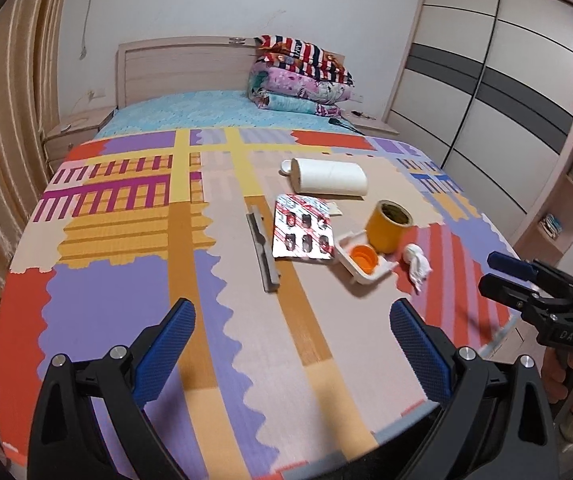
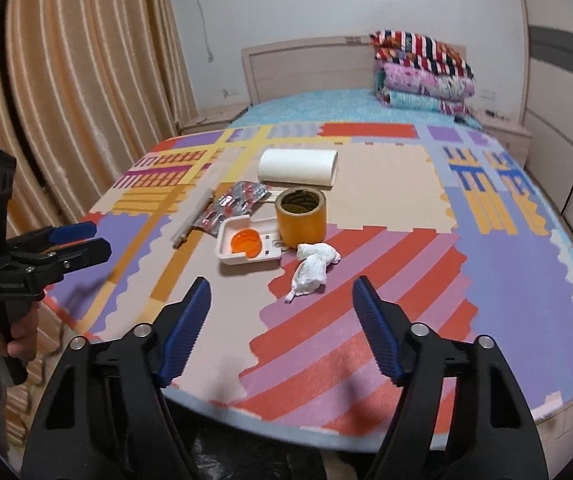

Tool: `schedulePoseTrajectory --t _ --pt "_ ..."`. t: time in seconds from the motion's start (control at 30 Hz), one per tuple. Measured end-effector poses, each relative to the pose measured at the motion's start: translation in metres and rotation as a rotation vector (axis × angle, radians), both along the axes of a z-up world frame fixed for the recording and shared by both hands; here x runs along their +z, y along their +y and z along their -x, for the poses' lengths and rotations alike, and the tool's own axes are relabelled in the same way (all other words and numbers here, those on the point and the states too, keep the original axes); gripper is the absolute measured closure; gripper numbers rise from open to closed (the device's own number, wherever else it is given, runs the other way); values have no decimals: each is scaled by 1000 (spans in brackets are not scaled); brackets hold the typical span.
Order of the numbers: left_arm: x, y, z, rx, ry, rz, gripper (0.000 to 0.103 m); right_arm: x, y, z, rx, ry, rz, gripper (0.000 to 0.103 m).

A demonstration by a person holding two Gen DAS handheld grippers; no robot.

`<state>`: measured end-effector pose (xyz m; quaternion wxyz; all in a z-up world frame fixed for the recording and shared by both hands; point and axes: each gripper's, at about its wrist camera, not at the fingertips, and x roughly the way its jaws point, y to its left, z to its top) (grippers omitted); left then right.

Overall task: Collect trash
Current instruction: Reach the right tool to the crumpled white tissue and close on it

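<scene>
Here, crumpled tissue [image 2: 312, 266] lies just ahead of the right tool [image 2: 282, 322] (spread wide, empty).

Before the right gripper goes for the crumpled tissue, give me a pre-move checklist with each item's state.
1. Right gripper open wide enough: ok, fingers spread.
2. Crumpled tissue in line ahead of it: ok, roughly centred between the fingers.
3. Tissue apart from the yellow tape roll and white tray: ok, lying beside them on the mat.
4. Left gripper out of the path: ok, open, off to the side.
5. Trash bag or bin located: cannot tell; only something dark shows below the mat edge.
</scene>
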<state>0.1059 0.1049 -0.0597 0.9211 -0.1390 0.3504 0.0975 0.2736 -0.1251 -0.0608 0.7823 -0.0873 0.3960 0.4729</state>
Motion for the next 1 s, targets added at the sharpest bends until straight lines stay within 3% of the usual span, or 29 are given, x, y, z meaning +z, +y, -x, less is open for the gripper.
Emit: schedulePoseTrajectory --t 0.2,0.3,0.43,0.57,0.77,0.93,1.0 --pt "-15 13 -21 20 33 3 15 -15 19 -17 -15 11 46 43" --pt "-24 15 -31 5 54 1 28 -23 28 -22 -21 17 76 55" --pt "-36 22 -43 27 92 9 33 -34 38 -31 -26 23 103 65" --pt "-42 30 -48 32 94 48 38 -41 43 -38 -30 23 108 67" --pt "-49 33 -59 19 130 12 61 -54 53 -51 -26 92 107 67" --pt "-49 35 -64 6 128 18 73 -58 60 -51 -24 67 126 72" --pt "-49 34 -66 -12 120 30 85 -58 61 -51 -27 66 125 74"
